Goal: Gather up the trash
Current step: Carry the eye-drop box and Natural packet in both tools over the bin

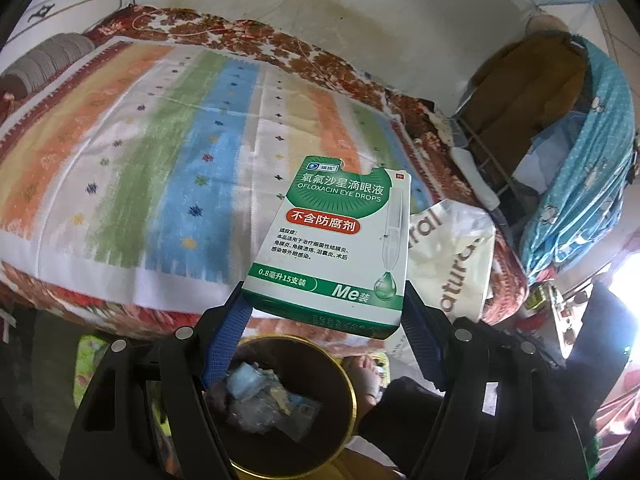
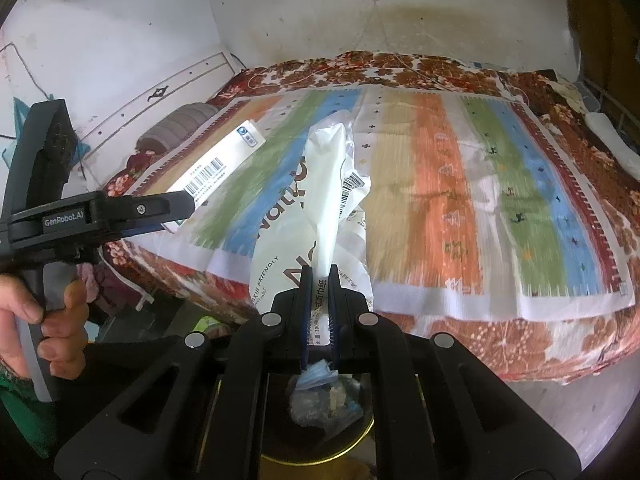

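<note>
While I look through the left wrist camera, my left claw (image 1: 326,312) is clamped on the bottom edge of a green and white eye drops box (image 1: 336,240), one blue-padded finger (image 1: 226,340) pressed on each side of it. That box stands up from the fingertips, printed face toward the lens, held in the air in front of the bed (image 1: 160,160) with its striped cover. Directly below the claw sits a round bin with a gold rim (image 1: 352,400), and I can see crumpled wrappers and a pale blue scrap lying inside it. Just right of the box, a white plastic bag (image 1: 452,248) with brown lettering shows at the bed's edge.

From the right wrist camera, my right claw (image 2: 320,308) is pinched together on that white plastic bag (image 2: 324,184), its fingers nearly meeting around a gathered fold. From there the bag rises away from the fingertips, tall and twisted, in front of the striped cover. Under the claw I see the bin (image 2: 360,440) again, trash inside it. Off to the left, the left claw (image 2: 188,204) appears side-on, gripping the box (image 2: 224,164) by one end, with a bare hand (image 2: 48,312) wrapped around its handle.
</note>
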The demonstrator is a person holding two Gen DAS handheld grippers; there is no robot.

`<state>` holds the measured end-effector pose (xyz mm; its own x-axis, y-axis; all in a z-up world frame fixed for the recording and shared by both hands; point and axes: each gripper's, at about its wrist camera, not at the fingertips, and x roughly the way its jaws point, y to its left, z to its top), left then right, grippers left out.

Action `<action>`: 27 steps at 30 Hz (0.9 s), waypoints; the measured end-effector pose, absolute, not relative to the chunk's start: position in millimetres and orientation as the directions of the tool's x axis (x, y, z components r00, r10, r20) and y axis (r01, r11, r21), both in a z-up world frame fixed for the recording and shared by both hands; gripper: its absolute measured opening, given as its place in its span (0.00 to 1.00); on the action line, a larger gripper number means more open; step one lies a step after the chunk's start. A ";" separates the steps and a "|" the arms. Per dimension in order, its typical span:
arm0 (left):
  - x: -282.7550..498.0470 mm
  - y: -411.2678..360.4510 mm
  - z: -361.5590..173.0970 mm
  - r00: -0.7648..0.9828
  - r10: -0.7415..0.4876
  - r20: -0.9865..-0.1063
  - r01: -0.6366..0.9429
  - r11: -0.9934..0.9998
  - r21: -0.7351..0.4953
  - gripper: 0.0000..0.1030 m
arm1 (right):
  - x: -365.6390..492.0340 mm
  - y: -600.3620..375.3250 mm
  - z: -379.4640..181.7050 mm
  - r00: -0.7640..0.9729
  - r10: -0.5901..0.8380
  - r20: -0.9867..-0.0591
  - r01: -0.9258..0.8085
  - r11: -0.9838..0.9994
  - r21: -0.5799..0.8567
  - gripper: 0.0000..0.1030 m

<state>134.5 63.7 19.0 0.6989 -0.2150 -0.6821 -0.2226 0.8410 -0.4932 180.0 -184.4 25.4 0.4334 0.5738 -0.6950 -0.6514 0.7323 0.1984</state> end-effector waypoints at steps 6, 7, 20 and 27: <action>111.8 52.5 14.0 0.706 -0.233 -0.669 -0.225 0.822 -0.523 0.70 | 157.3 -189.7 22.2 0.429 0.581 -0.692 -0.662 0.723 0.196 0.06; 108.5 51.0 13.0 0.706 -0.231 -0.669 -0.228 0.821 -0.523 0.71 | 153.6 -190.9 20.0 0.428 0.578 -0.694 -0.660 0.725 0.197 0.06; 69.7 32.6 -15.2 0.680 -0.229 -0.697 -0.285 0.793 -0.539 0.71 | 119.4 -196.0 -17.6 0.363 0.533 -0.765 -0.649 0.733 0.203 0.06; 59.1 19.3 -35.9 0.640 -0.253 -0.726 -0.310 0.780 -0.544 0.71 | 105.0 -192.5 -42.4 0.318 0.484 -0.815 -0.642 0.742 0.191 0.06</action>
